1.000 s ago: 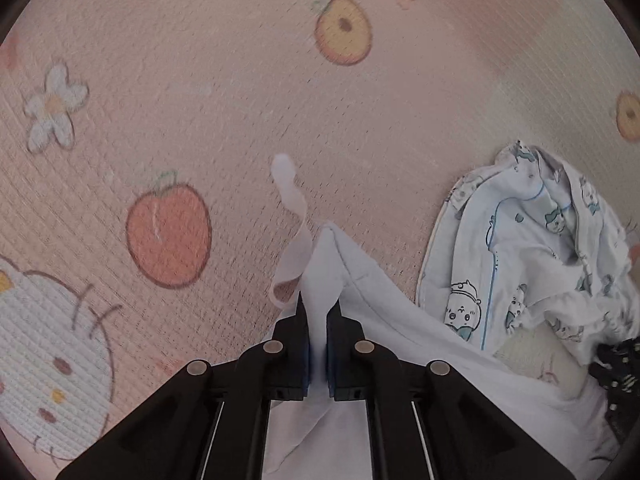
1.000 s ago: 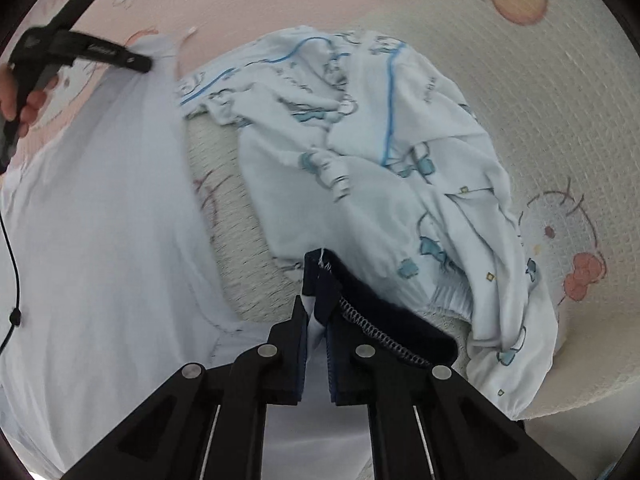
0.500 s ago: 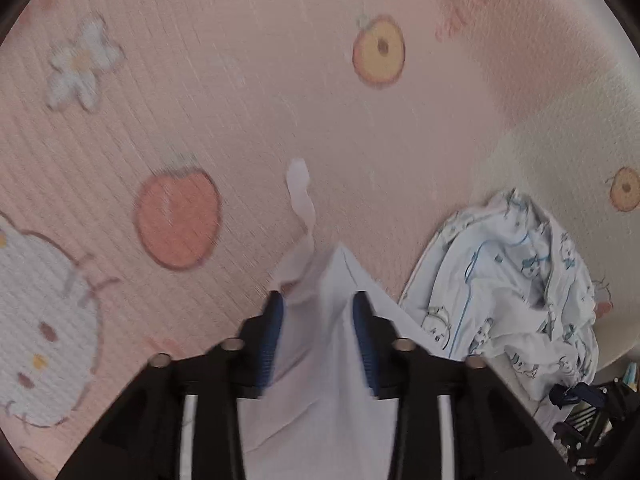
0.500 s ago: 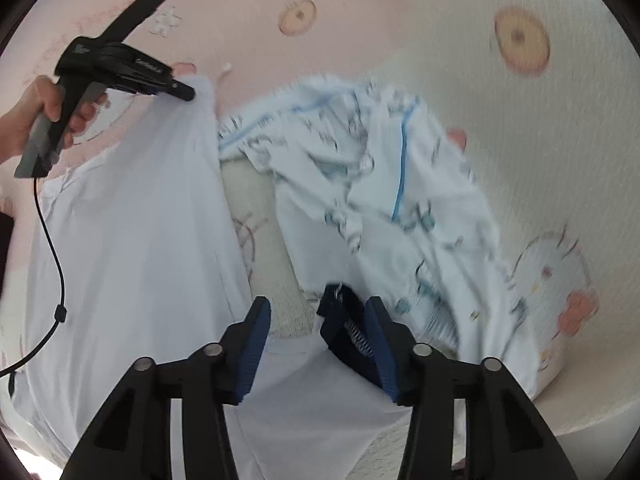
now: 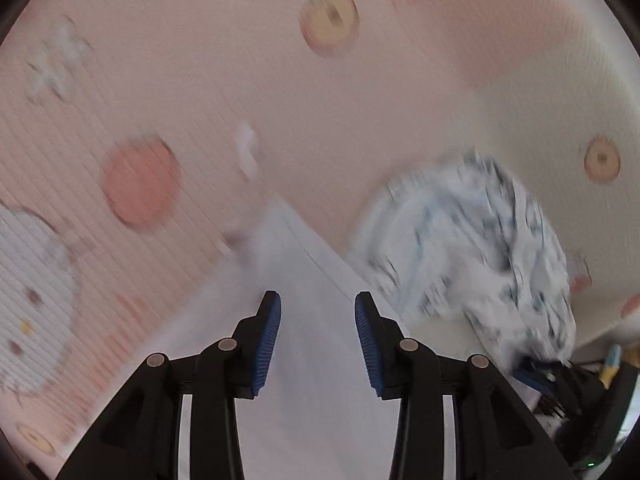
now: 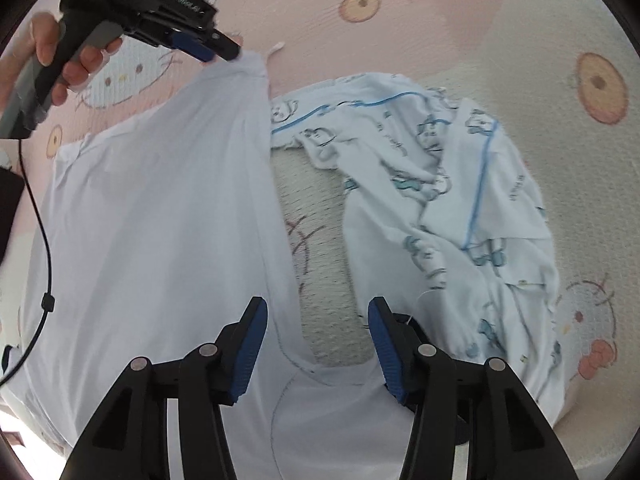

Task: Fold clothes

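Observation:
A plain white garment [image 6: 152, 216] lies spread flat on the printed mat, and it also fills the lower middle of the blurred left wrist view as the white garment [image 5: 308, 272]. My left gripper [image 5: 318, 320] hovers open above its far corner; in the right wrist view the left gripper [image 6: 224, 48] sits at that corner, held by a hand [image 6: 52, 52]. My right gripper [image 6: 317, 320] is open over the garment's near edge, with nothing between its fingers. A dark navy piece [image 6: 414, 326] peeks out behind the right finger.
A crumpled white garment with blue cartoon print [image 6: 440, 184] lies to the right, visible from the left wrist as a blurred printed garment [image 5: 480, 248]. The pink and cream play mat [image 6: 520, 60] extends all around. A black cable [image 6: 44, 240] hangs at the left.
Both grippers were shut on cloth one second ago and have opened. The white garment's corner and the navy piece were let go. Both grippers have pulled back and up.

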Demonstrator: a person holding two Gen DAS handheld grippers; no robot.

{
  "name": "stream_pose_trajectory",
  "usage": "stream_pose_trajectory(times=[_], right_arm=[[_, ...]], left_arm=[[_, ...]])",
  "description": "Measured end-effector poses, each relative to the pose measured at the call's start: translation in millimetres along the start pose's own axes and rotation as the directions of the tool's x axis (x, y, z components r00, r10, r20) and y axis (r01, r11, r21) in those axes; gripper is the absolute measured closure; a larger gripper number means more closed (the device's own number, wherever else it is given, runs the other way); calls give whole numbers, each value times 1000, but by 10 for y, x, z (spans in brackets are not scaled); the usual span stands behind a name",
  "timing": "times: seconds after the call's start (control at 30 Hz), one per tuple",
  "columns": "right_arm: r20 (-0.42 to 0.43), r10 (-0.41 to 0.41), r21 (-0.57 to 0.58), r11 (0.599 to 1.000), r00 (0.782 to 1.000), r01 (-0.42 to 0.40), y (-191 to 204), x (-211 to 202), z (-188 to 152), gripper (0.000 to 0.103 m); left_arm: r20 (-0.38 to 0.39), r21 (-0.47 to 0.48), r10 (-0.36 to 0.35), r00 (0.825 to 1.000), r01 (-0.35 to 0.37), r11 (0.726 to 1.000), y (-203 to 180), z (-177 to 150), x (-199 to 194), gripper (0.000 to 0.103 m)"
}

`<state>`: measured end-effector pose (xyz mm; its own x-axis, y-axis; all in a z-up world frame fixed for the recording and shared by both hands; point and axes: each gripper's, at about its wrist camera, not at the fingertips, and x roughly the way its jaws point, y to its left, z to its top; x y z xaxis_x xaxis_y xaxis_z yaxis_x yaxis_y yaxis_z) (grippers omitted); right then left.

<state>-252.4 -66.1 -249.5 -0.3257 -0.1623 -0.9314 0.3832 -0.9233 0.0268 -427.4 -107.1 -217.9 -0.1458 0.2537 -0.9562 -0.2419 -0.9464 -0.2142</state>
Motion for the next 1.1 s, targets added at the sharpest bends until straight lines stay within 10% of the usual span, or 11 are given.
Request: stream_pose_trajectory(times=[0.23,0.33,0.57,0.8,1.1], right_arm=[[10,63,-3,998,998,-63,8,73,34,51],[7,69,-14,998,998,-69,35,107,60,51],[9,101,27,994,995,-101,54,217,94,51],[7,80,-41,996,997,-79,127,311,116,51],[59,175,-29,984,983,-174,139,324,196,51]], left_arm=[[-79,-144,-90,993,78,986,-310,-161,270,65],[-81,-248,-115,990,92,964,-313,-194,328,44],[-68,-329,-70,995,44,943,-522,-142,584,45],[-33,-303,55,998,-62,951,-421,-336,587,83],[-8,-355,61,998,-60,933,565,-732,52,95]])
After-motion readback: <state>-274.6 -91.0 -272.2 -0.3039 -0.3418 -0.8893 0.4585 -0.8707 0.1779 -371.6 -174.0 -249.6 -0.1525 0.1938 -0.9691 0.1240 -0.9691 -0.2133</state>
